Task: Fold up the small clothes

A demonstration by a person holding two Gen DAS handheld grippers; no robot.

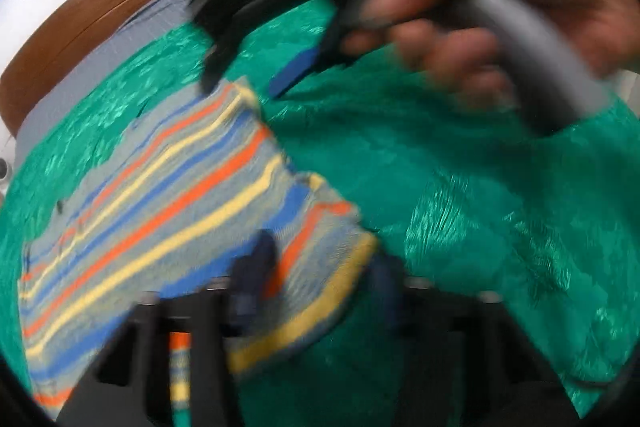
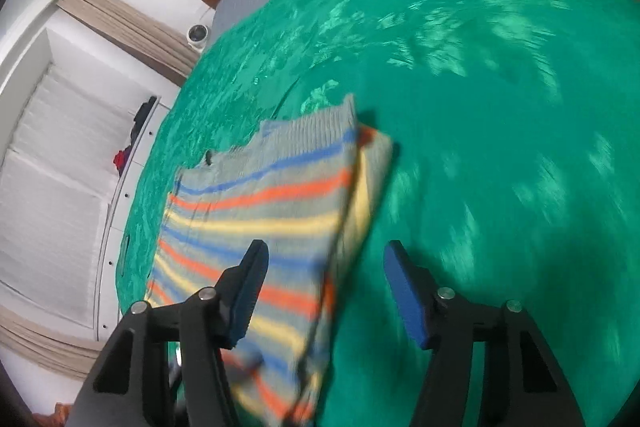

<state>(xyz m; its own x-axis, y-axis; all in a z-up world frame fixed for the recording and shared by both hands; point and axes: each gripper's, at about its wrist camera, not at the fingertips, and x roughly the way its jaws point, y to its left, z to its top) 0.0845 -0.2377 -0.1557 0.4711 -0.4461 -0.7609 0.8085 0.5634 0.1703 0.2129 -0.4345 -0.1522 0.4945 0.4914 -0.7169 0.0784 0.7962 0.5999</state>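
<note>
A striped knit garment (image 2: pixel 272 211) lies partly folded on a bed spread with a green cover (image 2: pixel 480 107), one edge doubled over at about 3 o'clock of the cloth in the right wrist view, where a second layer shows beneath the top one. The right gripper (image 2: pixel 324 291) hangs above the garment's near edge with its jaws wide apart and nothing between them, apparently free to take a fresh hold. In the left wrist view the left gripper (image 1: pixel 320 267) sits at 6 o'clock with a corner of the garment lying between its blue pads (image 1: pixel 256 259); motion blur makes it impossible to tell whether they pinch the fabric or merely straddle it. At 1 o'clock in that view, the person's right hand (image 1: pixel 500 11) grips the other tool's handle above the cover. A wooden headboard (image 1: pixel 100 11) borders the bed at 10 o'clock. The fold looks about half done.
</note>
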